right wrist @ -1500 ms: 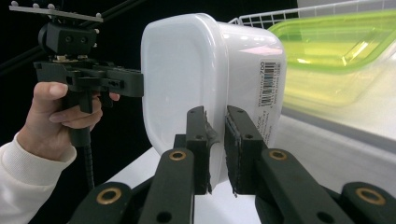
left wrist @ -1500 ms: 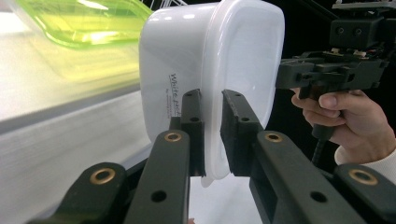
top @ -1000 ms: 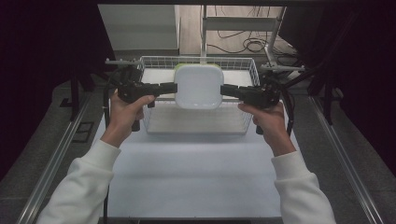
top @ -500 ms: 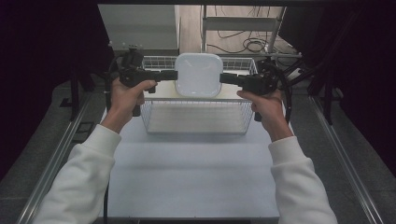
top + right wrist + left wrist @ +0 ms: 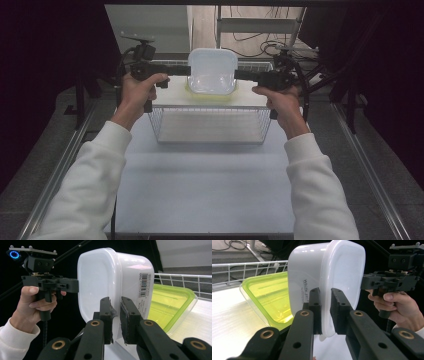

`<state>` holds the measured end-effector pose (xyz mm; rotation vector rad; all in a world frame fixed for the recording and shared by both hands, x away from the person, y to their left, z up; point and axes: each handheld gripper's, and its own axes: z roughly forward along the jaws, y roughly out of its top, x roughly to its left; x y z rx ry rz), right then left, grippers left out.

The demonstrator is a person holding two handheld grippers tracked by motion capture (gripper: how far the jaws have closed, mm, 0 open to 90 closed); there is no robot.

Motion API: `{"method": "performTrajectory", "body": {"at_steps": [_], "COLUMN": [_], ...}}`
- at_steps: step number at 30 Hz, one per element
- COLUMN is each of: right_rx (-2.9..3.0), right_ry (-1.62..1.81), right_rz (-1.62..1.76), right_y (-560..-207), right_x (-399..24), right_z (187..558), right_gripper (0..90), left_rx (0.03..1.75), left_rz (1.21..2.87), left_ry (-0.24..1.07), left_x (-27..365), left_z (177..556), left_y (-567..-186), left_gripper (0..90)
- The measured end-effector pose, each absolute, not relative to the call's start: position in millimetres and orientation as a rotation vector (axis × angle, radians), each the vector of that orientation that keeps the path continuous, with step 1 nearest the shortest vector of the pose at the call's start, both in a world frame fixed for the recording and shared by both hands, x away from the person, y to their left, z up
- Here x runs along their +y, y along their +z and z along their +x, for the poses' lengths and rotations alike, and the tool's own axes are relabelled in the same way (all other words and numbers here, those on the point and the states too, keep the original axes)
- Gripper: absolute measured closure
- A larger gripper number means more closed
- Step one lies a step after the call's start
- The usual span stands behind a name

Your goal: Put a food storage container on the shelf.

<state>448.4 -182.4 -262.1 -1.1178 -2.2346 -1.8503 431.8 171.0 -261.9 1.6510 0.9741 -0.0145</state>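
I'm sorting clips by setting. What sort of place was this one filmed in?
Probably a lab recording bench, not a kitchen: a white table edged by metal rails, black curtains at both sides, and loose cables on the floor behind.

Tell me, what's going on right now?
Left gripper and right gripper both clamped on white tub rim. Tub held up over green lid and wire basket. Nothing blocking.

A white table (image 5: 200, 190) carries a wire basket (image 5: 210, 125) at its far end. A flat white board (image 5: 250, 97) lies across the basket's top, and a green-lidded clear container (image 5: 265, 296) rests on that board, near the basket's wire rim.
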Motion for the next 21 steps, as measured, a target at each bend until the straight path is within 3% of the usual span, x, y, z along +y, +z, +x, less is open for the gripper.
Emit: {"method": "performTrajectory", "body": {"at_steps": [21], "right_rx": [-2.115], "right_ry": [-1.734], "right_rz": [-1.240], "right_y": [-266], "right_x": [-184], "right_z": [492], "right_gripper": [79.7], "left_rx": [1.070], "left_rz": [1.589], "left_ry": [-0.169], "left_x": [174], "left_z": [468], "left_y": [-273], "left_gripper": [80.4]}}
